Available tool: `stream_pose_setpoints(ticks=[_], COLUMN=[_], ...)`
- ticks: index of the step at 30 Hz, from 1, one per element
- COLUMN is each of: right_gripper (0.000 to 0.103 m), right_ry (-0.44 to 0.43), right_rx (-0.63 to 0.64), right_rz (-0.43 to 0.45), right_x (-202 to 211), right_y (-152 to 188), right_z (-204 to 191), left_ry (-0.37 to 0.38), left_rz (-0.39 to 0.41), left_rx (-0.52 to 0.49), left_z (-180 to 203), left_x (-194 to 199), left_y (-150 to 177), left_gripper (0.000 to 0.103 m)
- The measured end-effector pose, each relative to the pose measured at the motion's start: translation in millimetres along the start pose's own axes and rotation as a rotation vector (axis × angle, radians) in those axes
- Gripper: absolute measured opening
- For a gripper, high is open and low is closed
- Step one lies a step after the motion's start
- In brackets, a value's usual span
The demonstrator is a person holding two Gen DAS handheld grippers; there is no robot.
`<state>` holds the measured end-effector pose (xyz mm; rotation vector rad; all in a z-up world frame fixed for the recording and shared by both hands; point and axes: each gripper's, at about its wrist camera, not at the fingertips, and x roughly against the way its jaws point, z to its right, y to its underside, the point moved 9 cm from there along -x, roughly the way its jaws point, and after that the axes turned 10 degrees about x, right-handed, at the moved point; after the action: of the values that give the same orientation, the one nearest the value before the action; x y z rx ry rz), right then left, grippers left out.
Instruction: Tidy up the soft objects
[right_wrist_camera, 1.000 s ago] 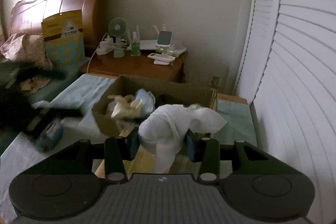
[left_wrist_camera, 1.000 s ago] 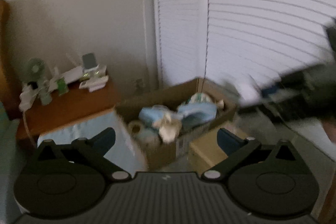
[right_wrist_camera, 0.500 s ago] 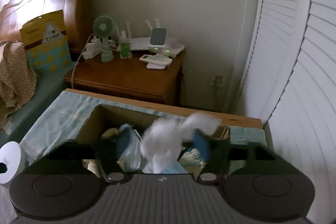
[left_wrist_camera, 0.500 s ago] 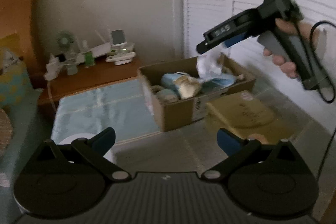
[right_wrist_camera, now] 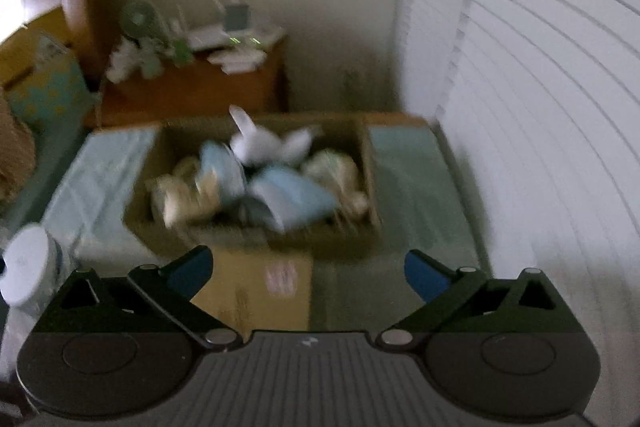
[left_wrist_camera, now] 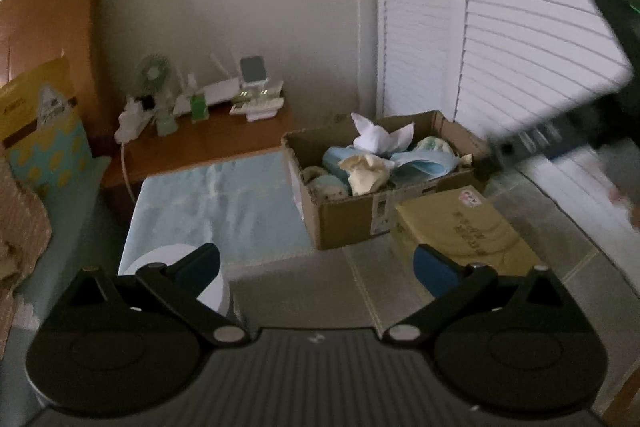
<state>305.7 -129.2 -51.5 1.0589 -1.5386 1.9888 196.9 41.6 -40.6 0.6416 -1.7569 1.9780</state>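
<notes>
- We see the white cloth (left_wrist_camera: 378,137) lying on top of the heap in the cardboard box (left_wrist_camera: 348,215), well ahead of both pairs of jaws and touching neither; under it sit a light blue cloth (left_wrist_camera: 420,163), a cream crumpled cloth (left_wrist_camera: 366,173) and a pale plush toy (left_wrist_camera: 326,187)
- Our right gripper (right_wrist_camera: 306,273) has just been opening its jaws; they now stand released at full spread with nothing between them, the box straight ahead and blurred in that view
- Our left gripper (left_wrist_camera: 316,265) also shows its jaws released and bare; the box lies ahead and slightly right of them
- A flat yellow box (left_wrist_camera: 464,231) sits just in front of the cardboard box, near the left gripper's right jaw; a white roll (left_wrist_camera: 176,259) stands behind its left jaw
- Beyond, a wooden nightstand (left_wrist_camera: 200,143) carries a small green fan (left_wrist_camera: 152,73); white louvred doors (left_wrist_camera: 500,27) fill the right side
</notes>
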Motion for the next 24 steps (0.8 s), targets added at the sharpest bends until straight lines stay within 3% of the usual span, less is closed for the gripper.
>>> stream_pose_setpoints(ticks=[6, 13, 24], right_gripper=[0.103, 0.103, 0.103], right_ry=[0.038, 0.040, 0.047], right_rx=[-0.007, -0.007, -0.001], right_rz=[-0.001, 0.034, 0.042], right_x=[40.2, 67.8, 73.9], right_y=[41.8, 53.1, 54.4], right_z=[-14.2, -22.2, -23.3], left_ry=[-0.028, -0.023, -0.037], left_rz=[-0.100, -0.112, -0.109], left_rx=[0.100, 0.116, 0.110], left_z=[-2.2, 2.5, 5.5], left_x=[5.3, 13.7, 20.6], left_y=[-1.0, 1.1, -0.5], left_gripper=[0.102, 0.102, 0.102])
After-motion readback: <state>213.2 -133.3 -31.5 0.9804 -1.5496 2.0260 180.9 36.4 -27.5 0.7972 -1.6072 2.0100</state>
